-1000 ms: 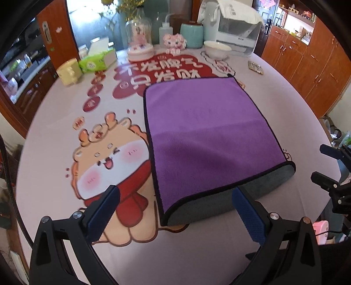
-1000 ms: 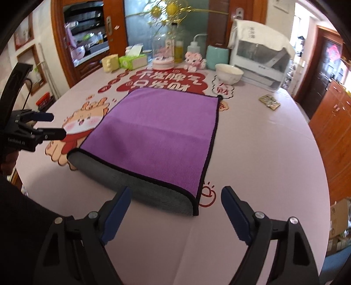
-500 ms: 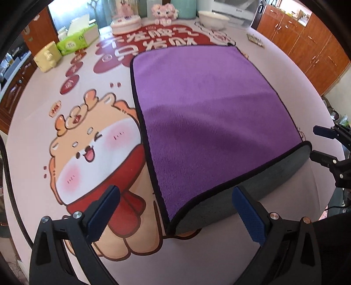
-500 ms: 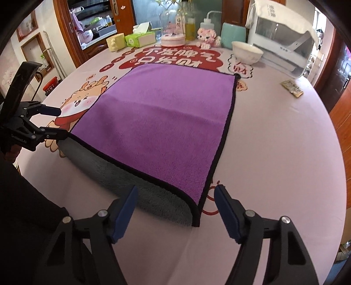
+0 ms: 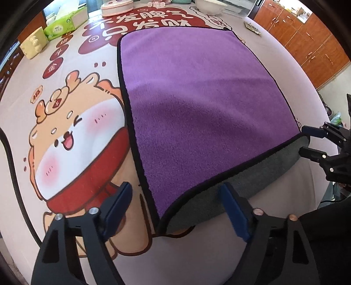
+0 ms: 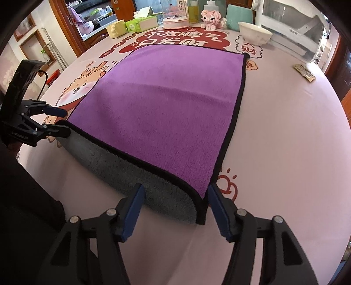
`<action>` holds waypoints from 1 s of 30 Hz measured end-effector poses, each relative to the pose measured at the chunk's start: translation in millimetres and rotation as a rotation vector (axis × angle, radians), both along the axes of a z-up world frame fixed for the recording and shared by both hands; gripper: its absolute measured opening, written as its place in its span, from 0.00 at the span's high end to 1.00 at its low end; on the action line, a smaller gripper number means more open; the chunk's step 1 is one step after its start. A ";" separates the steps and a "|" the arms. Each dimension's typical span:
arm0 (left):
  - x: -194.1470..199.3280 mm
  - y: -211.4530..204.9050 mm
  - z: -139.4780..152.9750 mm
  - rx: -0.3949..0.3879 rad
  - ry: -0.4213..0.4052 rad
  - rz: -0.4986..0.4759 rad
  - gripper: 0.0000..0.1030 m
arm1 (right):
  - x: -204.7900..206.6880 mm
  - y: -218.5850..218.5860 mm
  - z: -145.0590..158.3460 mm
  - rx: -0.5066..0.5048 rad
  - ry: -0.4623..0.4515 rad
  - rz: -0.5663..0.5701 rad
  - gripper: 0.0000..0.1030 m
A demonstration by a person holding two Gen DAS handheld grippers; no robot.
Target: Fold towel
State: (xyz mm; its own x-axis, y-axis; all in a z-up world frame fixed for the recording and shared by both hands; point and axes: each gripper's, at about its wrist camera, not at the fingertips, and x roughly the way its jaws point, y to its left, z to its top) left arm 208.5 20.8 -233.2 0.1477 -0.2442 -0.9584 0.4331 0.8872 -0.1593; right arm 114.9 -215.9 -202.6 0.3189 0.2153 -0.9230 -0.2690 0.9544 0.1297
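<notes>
The towel (image 5: 197, 105) lies flat on the table (image 6: 285, 131), purple fleece side up, with black piping along the edges; the near edge droops over the table rim and shows a grey pile underside. At the far end stand a white bowl (image 6: 254, 32), a tissue box (image 6: 140, 24), a pink figure (image 6: 211, 18) and a white appliance (image 6: 291, 32); all are well apart from the towel. The tablecloth is smooth, printed with a cartoon animal (image 5: 72, 140). The left gripper (image 5: 175, 208) has its jaws spread around the near left corner. The right gripper (image 6: 175, 210) is likewise spread around the near right corner.
</notes>
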 end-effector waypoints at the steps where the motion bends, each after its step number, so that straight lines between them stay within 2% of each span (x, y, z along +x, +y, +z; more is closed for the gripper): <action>1: -0.2 -0.4 -1.0 -0.003 0.004 0.005 0.24 | -0.1 0.3 -0.8 0.002 0.003 0.003 0.45; 13: -7.2 3.1 -3.9 -0.026 0.011 0.017 0.38 | -2.7 -0.4 -1.8 0.000 0.009 0.006 0.55; 15: -9.8 6.3 -3.3 -0.028 0.011 0.019 0.46 | -3.4 -1.2 -1.6 -0.003 0.007 0.006 0.57; 20: -13.6 15.7 -1.1 -0.032 0.007 0.021 0.54 | -4.3 -3.2 -1.4 -0.010 0.000 0.001 0.63; 30: -11.1 32.8 8.3 -0.042 -0.012 0.045 0.54 | -4.9 -4.4 0.7 -0.020 -0.010 0.002 0.66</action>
